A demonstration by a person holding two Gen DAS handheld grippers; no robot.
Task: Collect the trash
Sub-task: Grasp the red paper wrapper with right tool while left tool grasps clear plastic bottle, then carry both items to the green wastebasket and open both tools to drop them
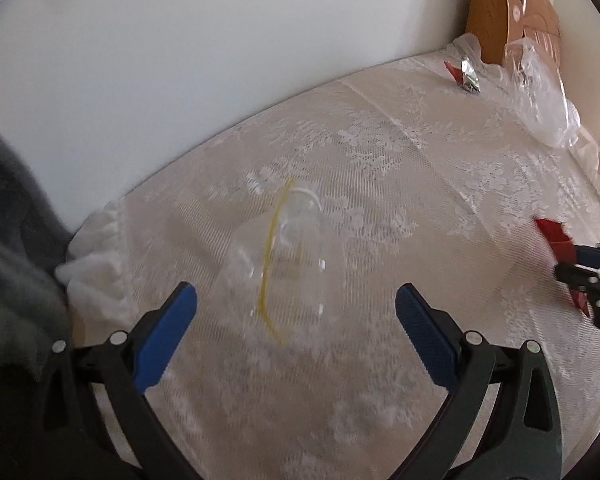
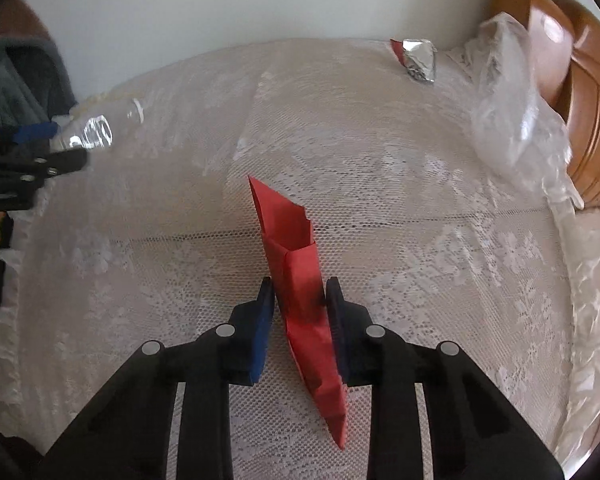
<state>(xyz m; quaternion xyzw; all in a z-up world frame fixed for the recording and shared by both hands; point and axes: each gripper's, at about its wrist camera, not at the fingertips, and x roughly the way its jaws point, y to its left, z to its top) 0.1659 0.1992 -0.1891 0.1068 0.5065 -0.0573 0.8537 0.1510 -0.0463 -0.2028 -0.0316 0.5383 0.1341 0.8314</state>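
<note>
A clear plastic bottle with a thin yellow band lies on the lace tablecloth, between and just ahead of my left gripper's open blue fingers. It also shows in the right wrist view, at the left gripper's tips. My right gripper is shut on a folded red paper and holds it upright; this shows at the right edge of the left wrist view. A crumpled foil wrapper with a red scrap lies at the far side. A clear plastic bag lies at the far right.
A wooden chair back stands behind the plastic bag at the table's far right corner. A white wall runs along the table's far edge. A grey garment is at the left, beyond the table's edge.
</note>
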